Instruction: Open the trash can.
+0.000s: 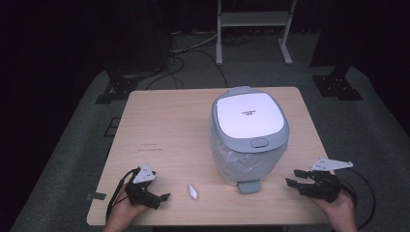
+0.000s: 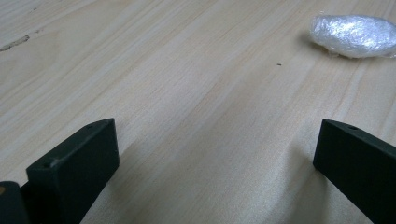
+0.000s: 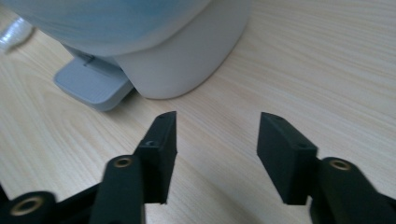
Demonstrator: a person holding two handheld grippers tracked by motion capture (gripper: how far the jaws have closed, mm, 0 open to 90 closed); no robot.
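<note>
A pedal bin (image 1: 249, 137) stands right of centre in the high view, its lid shut; a small crumpled wad of clear plastic wrap (image 1: 193, 192) lies at lower centre, just left of the bin's grey foot pedal (image 1: 249, 186). The left gripper (image 1: 162, 197), at lower left, rests low with jaws spread wide and empty; in the left gripper view the wad (image 2: 355, 36) sits at upper right, off the jaws' line, so a straight closure would likely miss it. The right gripper (image 1: 294, 178), at lower right, holds its jaws partly open with nothing between them, aimed at the pedal (image 3: 93, 84). Probable faults: the light, slippery film skids on the smooth pale wooden table (image 1: 159, 121); a glancing press shifts the bin instead of lifting the lid. The bin is rounded matt plastic, white lid in a grey rim, with a thin translucent liner.
</note>
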